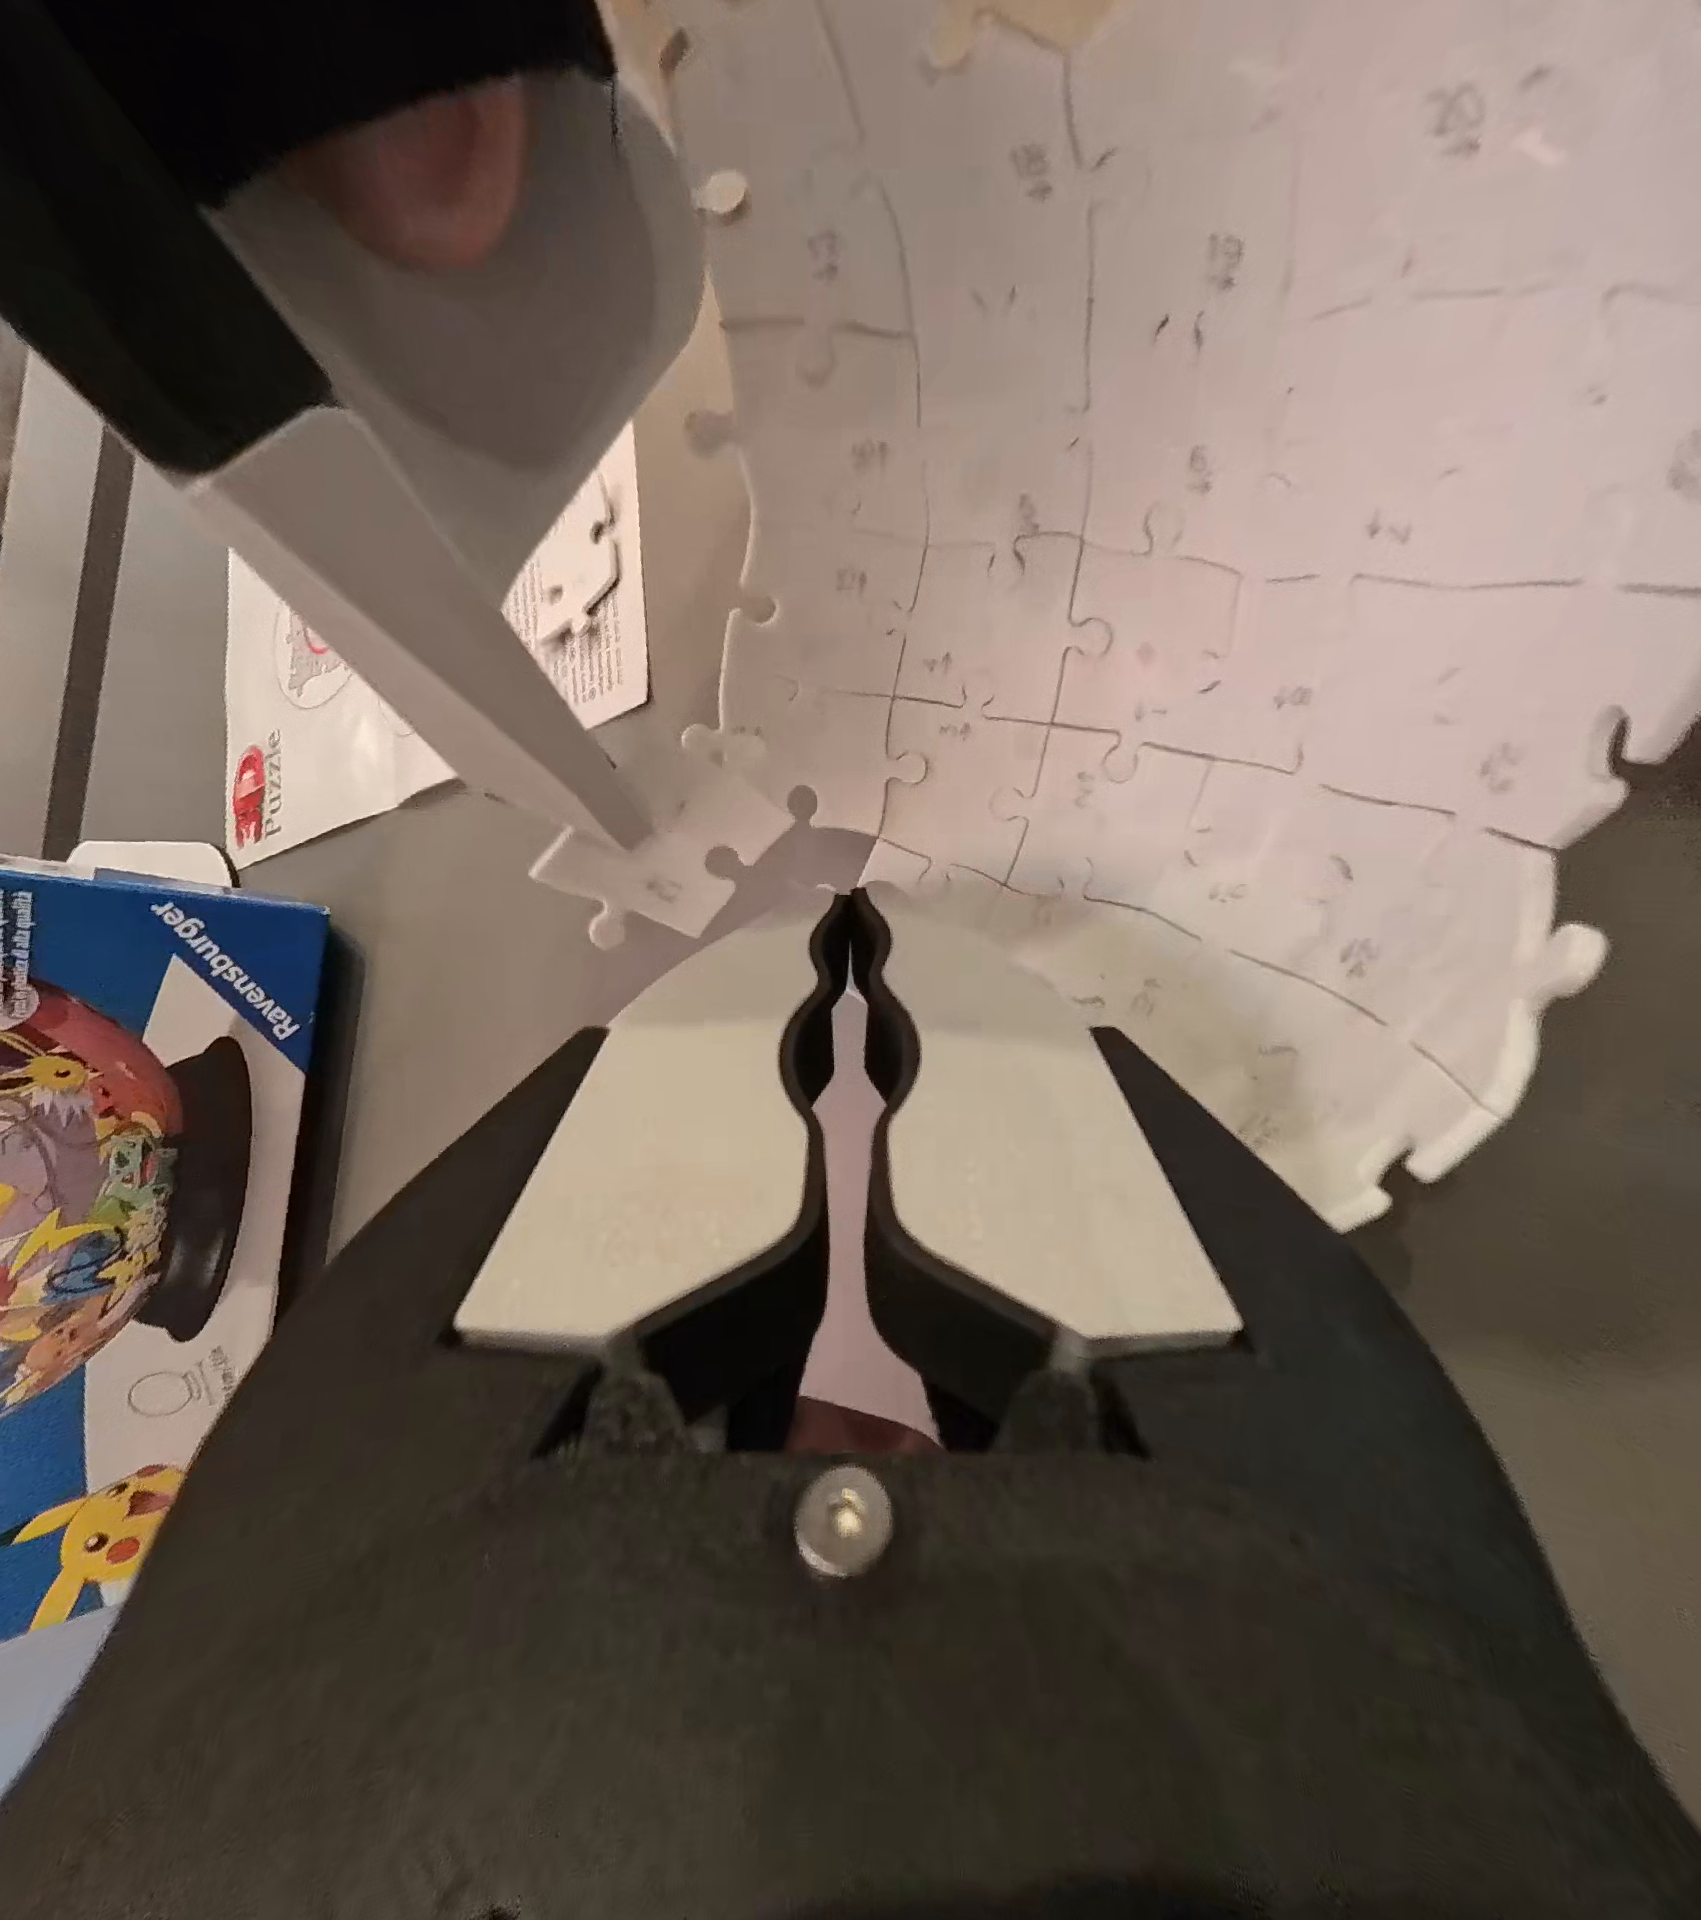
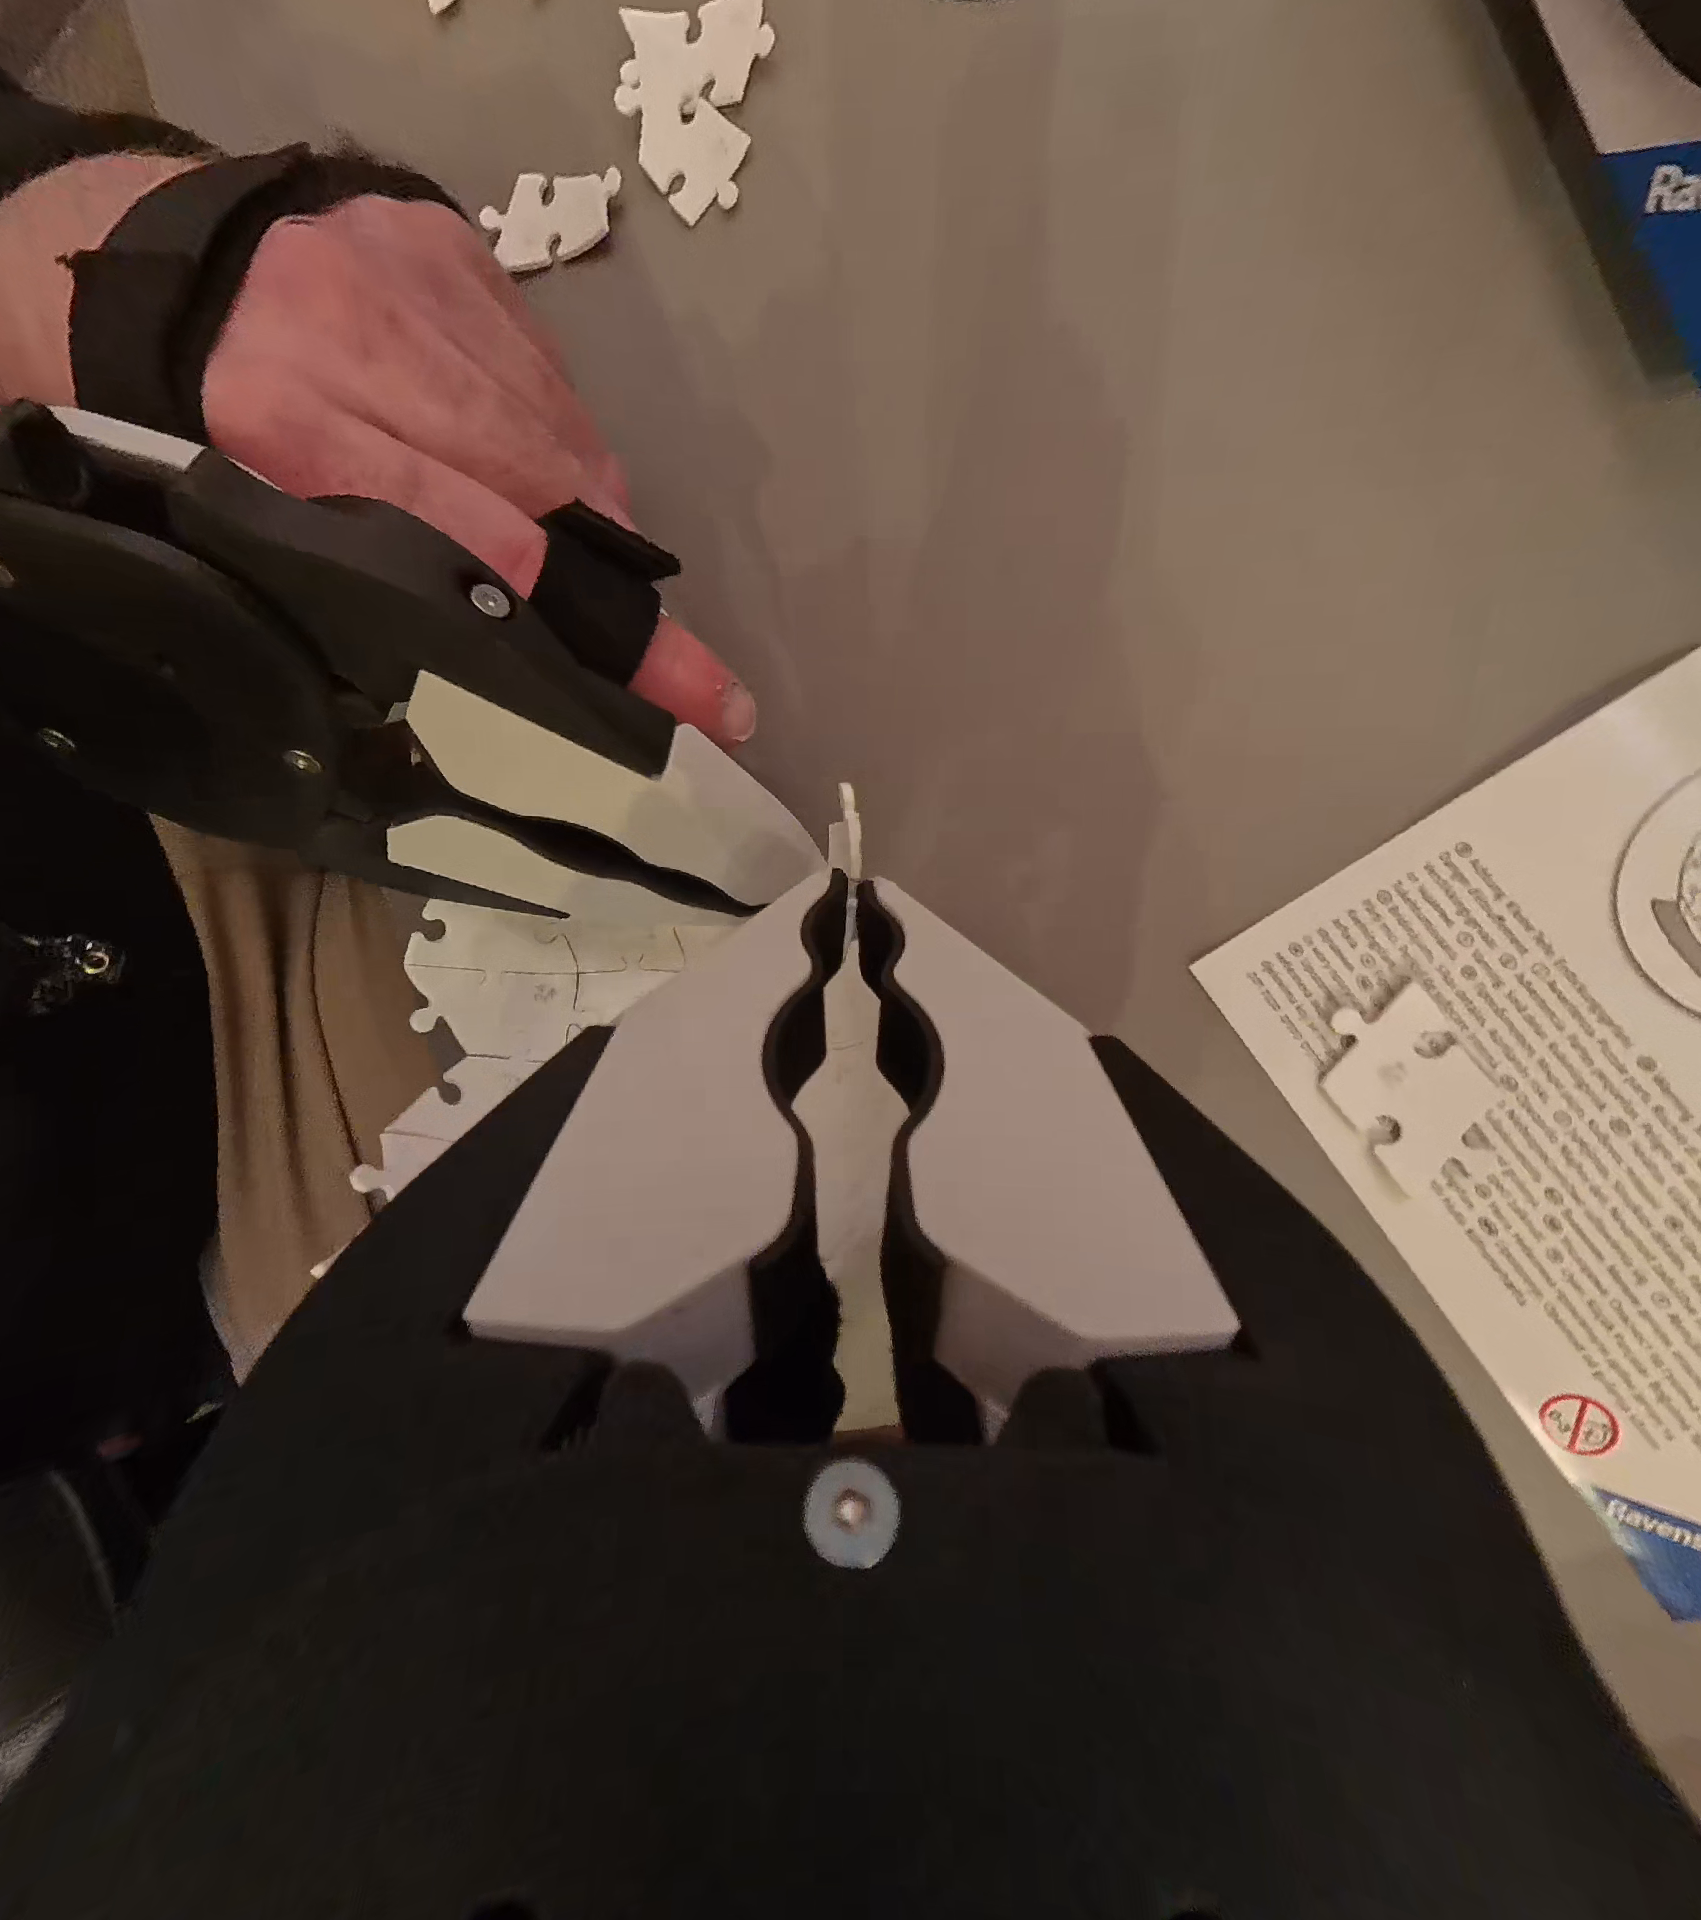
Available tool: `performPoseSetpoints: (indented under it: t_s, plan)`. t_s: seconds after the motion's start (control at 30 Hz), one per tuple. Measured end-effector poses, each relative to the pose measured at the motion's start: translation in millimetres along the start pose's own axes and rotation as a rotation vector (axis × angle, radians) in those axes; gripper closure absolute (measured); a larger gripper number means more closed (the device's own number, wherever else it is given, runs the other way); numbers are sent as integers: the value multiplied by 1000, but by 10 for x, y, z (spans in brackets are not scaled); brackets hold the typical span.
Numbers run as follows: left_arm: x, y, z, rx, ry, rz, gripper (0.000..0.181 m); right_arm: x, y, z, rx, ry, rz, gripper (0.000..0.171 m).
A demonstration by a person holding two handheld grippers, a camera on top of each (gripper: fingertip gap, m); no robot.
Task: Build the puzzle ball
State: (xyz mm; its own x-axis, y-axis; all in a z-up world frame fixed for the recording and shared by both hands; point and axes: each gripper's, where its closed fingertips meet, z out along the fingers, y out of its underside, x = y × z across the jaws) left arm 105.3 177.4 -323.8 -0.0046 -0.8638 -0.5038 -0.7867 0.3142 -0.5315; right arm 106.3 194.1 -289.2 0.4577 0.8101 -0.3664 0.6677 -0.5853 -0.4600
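Above the grey table [image 2: 1085,436], the left gripper [image 1: 851,896] is pinched tight on the lower edge of the half-built puzzle ball [image 1: 1241,520] — a curved white shell with its inner side showing. Just beside that edge, the right gripper [image 2: 848,883] is clamped on a single white puzzle piece [image 1: 664,868], held near the shell's rim. Loose pieces [image 2: 680,114], a blue puzzle box [image 1: 77,1195] and an instruction sheet [image 2: 1552,1091] lie around on the table.

White puzzle ball [image 1: 1241,623] w/ grey marks, blue box [image 1: 87,1195], grey table [image 2: 1085,416].
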Motion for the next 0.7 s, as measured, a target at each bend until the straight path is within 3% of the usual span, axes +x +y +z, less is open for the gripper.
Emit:
performPoseSetpoints:
  t_s: [0.03,0.7]
  plan:
    - [-5,2,8,5,2,-5,181,0,-5,15,-11,-10,-4,171]
    - [5,-13,35,77,21,65,181,48,84,191,-239,-73,-88,171]
